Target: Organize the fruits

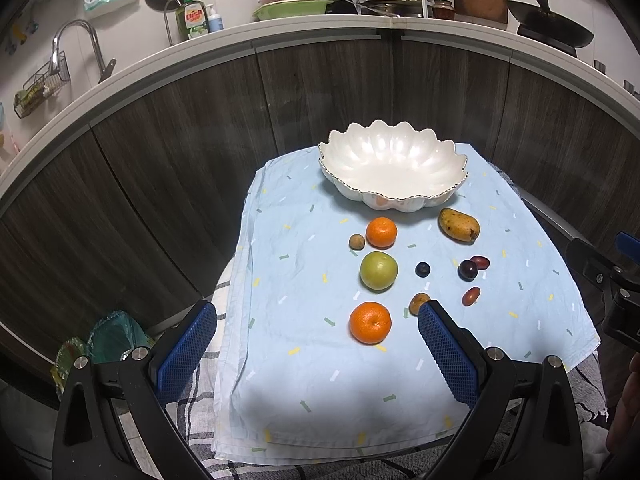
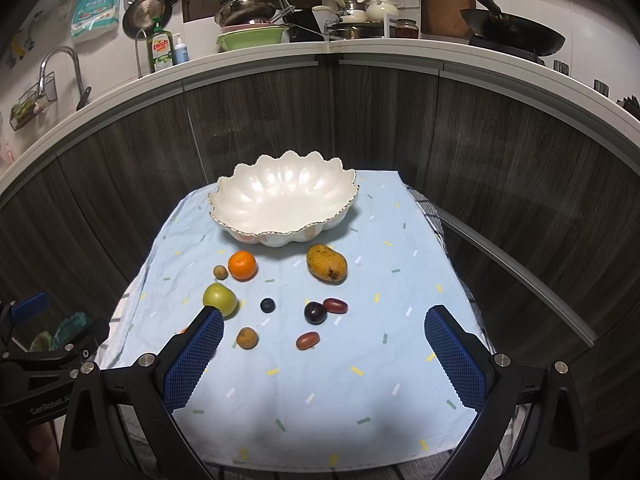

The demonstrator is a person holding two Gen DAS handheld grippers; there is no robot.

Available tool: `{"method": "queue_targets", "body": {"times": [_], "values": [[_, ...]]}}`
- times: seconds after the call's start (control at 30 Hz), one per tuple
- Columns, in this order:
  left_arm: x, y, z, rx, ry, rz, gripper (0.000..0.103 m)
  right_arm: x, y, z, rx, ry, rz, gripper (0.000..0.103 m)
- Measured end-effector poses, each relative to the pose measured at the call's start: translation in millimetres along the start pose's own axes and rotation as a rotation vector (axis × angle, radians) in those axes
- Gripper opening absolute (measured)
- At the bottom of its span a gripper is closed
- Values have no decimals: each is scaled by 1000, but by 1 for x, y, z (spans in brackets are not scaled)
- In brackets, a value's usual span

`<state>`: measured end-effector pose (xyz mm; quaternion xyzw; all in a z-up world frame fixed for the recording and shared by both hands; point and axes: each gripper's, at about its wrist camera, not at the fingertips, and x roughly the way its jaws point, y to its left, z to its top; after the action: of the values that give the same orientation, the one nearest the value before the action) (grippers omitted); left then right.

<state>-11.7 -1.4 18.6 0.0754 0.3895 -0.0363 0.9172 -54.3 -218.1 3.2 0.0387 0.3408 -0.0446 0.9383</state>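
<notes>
The word "dish" is read on the red label of the green detergent bottle point(image 1: 191, 20) at the upper left of both views (smaller print beneath is illegible). "GenRobot" is printed in white on the left gripper's black body point(image 2: 40, 404), lower left of the right wrist view.

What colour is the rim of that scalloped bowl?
Gold edging on the pearly white bowl, clearest in the right wrist view.

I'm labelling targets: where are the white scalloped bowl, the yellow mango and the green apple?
white scalloped bowl point(image 2: 224, 194): right wrist view, left inner wall.
yellow mango point(image 2: 326, 263): right wrist view, middle of skin.
green apple point(image 1: 378, 270): left wrist view, centre.
</notes>
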Motion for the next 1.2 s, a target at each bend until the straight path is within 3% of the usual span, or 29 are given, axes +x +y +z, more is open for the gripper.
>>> {"method": "queue_targets", "body": {"times": [1.2], "values": [[35, -10, 13, 74, -43, -16, 102, 38, 10, 10, -59, -25, 14, 102]]}}
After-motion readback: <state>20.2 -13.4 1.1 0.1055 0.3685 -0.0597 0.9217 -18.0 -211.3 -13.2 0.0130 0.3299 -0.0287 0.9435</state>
